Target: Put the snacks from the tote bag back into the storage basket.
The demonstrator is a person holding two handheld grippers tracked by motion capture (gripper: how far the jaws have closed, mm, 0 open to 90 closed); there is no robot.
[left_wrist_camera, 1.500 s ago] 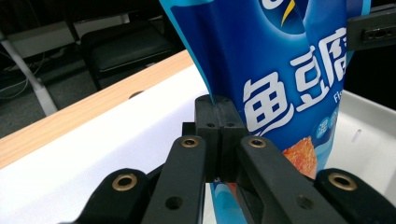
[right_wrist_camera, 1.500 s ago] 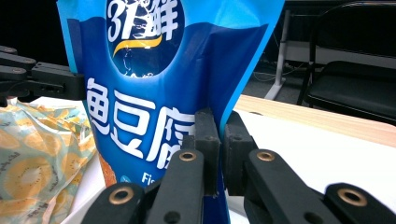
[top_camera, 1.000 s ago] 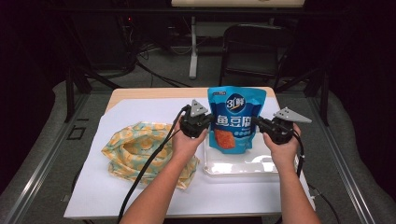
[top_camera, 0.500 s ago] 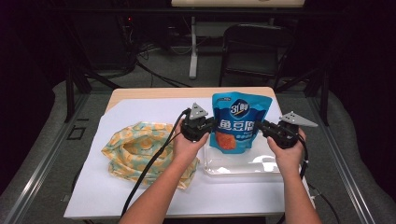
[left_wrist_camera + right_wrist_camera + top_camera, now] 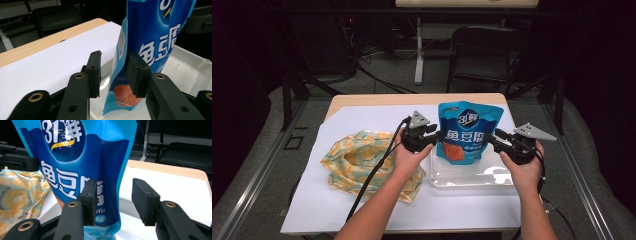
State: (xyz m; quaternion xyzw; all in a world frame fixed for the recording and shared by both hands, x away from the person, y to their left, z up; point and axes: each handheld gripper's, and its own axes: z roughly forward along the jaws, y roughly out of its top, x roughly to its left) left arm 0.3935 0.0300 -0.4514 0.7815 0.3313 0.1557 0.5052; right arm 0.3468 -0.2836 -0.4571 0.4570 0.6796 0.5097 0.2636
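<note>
Pouch (image 5: 468, 131) stands in the tray (image 5: 472, 179) between both pairs of just-opening fingers, left gripper (image 5: 113, 72) and right gripper (image 5: 113, 201) spread off its edges; back straight out, don't topple it.

Yellow-patterned cloth (image 5: 362, 162) crumpled near the left edge of the white sheet (image 5: 362, 125), wooden table (image 5: 412, 99) edge showing along the far side, black chair (image 5: 484, 52) beyond the far edge.
</note>
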